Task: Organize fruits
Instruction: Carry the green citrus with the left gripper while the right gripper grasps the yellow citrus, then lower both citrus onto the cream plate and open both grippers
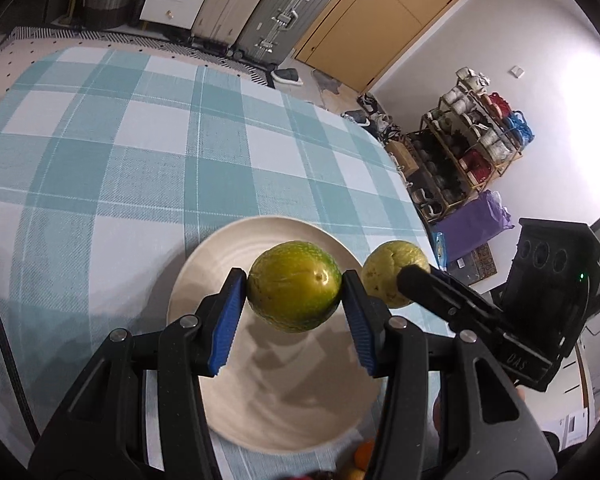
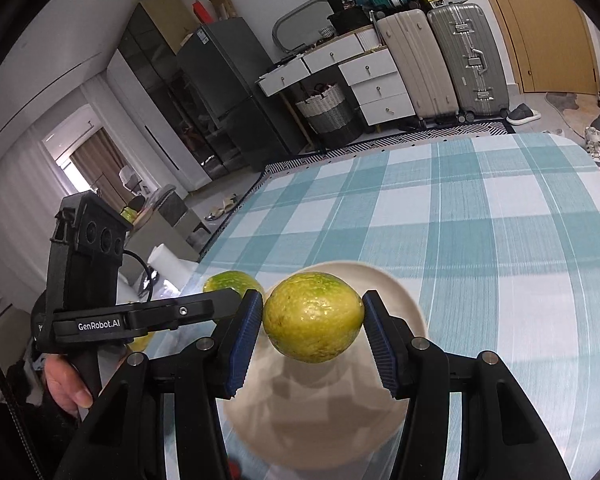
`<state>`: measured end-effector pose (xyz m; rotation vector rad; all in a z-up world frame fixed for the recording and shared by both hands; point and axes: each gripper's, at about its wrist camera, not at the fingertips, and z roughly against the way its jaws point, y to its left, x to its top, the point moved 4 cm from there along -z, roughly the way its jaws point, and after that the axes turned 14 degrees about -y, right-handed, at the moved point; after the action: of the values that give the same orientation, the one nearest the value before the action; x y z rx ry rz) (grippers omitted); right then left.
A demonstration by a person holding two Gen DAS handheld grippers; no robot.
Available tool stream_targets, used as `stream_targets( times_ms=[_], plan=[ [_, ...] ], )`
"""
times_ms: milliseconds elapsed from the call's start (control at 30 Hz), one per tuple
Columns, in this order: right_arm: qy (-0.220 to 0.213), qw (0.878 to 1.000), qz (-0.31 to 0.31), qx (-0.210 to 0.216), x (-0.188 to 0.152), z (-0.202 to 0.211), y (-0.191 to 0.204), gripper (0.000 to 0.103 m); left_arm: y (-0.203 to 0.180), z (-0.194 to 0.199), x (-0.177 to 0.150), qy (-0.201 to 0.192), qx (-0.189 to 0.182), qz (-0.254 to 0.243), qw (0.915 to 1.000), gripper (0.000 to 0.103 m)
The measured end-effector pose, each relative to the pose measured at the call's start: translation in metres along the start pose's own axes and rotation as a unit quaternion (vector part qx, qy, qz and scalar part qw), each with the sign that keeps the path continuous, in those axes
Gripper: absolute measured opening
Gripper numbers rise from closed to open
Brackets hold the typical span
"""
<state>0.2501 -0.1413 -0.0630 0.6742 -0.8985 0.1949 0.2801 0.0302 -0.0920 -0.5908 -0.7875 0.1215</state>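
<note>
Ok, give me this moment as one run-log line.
left gripper: shut on greener fruit, above plate | right gripper: shut on yellower fruit, above plate | nothing on plate yet

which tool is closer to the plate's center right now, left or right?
Left, judging by both views. The left tool holds its green fruit over the plate. The right tool holds its yellower fruit above the plate's far rim.

a lived-in home: suitcases (image 2: 466,60), fridge (image 2: 224,92), shoe rack (image 1: 472,148)
</note>
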Motion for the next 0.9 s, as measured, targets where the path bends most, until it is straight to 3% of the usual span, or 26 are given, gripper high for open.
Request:
stream_targets(
  times_ms=[367,767,900],
  plan=[
    [0.034,0.999,-0.018,-0.014,-0.016,-0.050,-0.025,0.053,0.024,-0.044,0.001,0.031,0.008,0.033,0.9989,0.046],
    [0.024,0.998,-0.060,-0.014,-0.017,-0.061,-0.036,0.056,0.023,-0.057,0.001,0.046,0.000,0.071,0.9964,0.047],
    [0.014,0.998,-0.062,-0.030,-0.013,-0.052,-0.039,0.060,0.014,-0.041,0.003,0.031,0.018,0.052,0.9980,0.056]
  ],
)
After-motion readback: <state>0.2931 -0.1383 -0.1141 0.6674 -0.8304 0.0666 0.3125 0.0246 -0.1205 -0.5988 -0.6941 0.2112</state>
